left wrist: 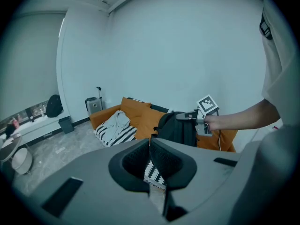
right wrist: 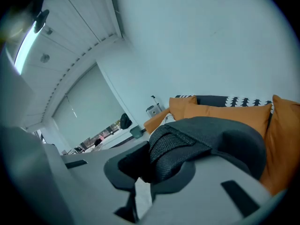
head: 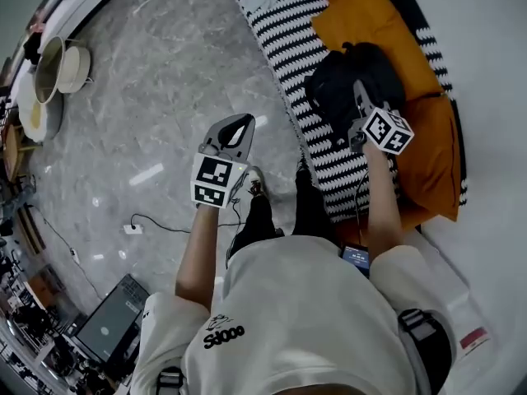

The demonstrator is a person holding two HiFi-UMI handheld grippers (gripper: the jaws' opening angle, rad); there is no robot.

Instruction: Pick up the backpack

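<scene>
**Head view:** The right tool (head: 360,97) sits at the top of the black backpack (head: 338,89), which lies just beneath it on the orange sofa (head: 428,163). The left tool (head: 237,132) hangs well apart, over the floor (head: 165,72).

**Left gripper view:** The left tool is clenched and empty, with the backpack ahead of it.

**Right gripper view:** The right tool grasps a webbing strap (right wrist: 176,146). The bite appears shallow, though the lens distorts.

**Risk:** The strap may slip out under the bag's weight, or the bag may swing from its single support.

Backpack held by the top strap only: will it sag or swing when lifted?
Probably floppy: the backpack is soft-looking dark fabric with no rigid frame showing. Likely to hang and swing, since the right gripper pinches only its woven strap. That coarse weave probably won't slip from the fingers.
</scene>
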